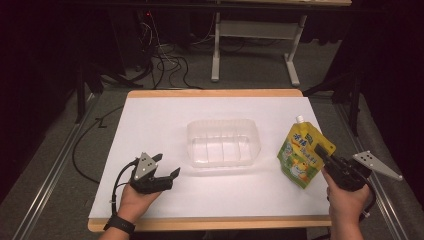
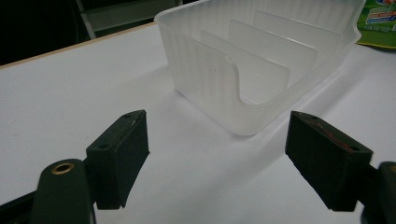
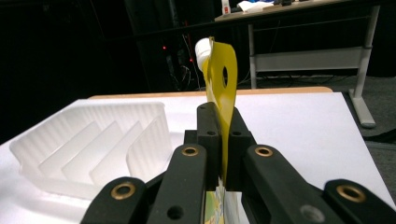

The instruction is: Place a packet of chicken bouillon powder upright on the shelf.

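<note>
The left tongs [image 1: 167, 167] rest low on the white surface [image 1: 155, 120] in the person's left hand [image 1: 137, 197], spread wide with nothing between the jaws; ahead of them and a little to their right stands the clear plastic tray [image 1: 224, 142], and in the left gripper view its near corner [image 2: 243, 116] lies just beyond the open jaws, apart from both, with upright dividers [image 2: 261, 70] splitting it into slots; to the right of the tray, and just beside it, the right tongs [image 1: 320, 150] are clamped on the edge of a yellow spouted pouch [image 1: 300, 152], held up off the surface, its white cap [image 1: 299, 119] pointing away from the person; the right gripper view looks along the pouch edge-on [image 3: 222, 79], pinched flat between the two closed jaws, with the tray [image 3: 88, 140] off to the left of those tongs; the step in hand looks like carrying the picked-up pouch toward the tray; the next move probably calls for swinging the right tongs leftward over the tray rim, lining the thin edge of the pouch with one slot between dividers, lowering it in and then opening; the left tongs seem placed to steady the light tray if it slides.
</note>
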A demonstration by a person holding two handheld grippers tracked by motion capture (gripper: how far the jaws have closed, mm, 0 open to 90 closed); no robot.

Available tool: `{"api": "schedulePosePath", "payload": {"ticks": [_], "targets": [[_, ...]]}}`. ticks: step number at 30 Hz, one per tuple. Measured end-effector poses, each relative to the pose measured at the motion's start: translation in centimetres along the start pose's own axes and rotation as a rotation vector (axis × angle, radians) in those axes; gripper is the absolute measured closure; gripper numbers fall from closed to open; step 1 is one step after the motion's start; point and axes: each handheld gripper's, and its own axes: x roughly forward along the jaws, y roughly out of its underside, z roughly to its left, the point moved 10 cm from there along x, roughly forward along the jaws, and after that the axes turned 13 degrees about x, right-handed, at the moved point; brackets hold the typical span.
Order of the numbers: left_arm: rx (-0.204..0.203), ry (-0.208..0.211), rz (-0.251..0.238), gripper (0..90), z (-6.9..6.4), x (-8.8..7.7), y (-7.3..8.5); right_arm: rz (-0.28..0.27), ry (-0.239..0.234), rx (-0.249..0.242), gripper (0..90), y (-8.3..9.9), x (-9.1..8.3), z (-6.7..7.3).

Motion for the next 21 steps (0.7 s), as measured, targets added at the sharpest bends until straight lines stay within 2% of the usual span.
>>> {"api": "schedulePosePath", "payload": {"ticks": [6, 11, 12, 13, 14, 16, 21], "targets": [[0.008, 0.02, -0.008, 21.9, -0.3, 0.6, -0.4, 0.029, 0.005, -0.027, 85.5, 1.2, -0.4, 0.5], [0.011, 0.017, -0.012, 22.0, -0.3, 0.5, -0.5, 0.076, 0.014, -0.061, 81.2, 2.5, -0.4, 1.0], [0.013, 0.018, -0.011, 22.0, -0.2, 0.3, -0.5, 0.102, 0.016, -0.062, 77.3, 3.1, -0.3, 1.0], [0.013, 0.018, -0.011, 21.9, -0.2, 0.3, -0.5, 0.102, 0.016, -0.062, 77.3, 3.1, -0.3, 1.0], [0.013, 0.018, -0.011, 22.0, -0.2, 0.3, -0.5, 0.151, 0.011, -0.049, 71.2, 4.0, 0.0, 0.6], [0.013, 0.016, -0.012, 22.0, -0.2, 0.2, -0.5, 0.174, 0.011, -0.031, 71.0, 4.7, 0.2, 0.2], [0.02, 0.016, -0.007, 22.0, -0.3, 0.2, -0.4, 0.19, -0.009, -0.008, 74.7, 5.1, 0.5, -0.1]]}}
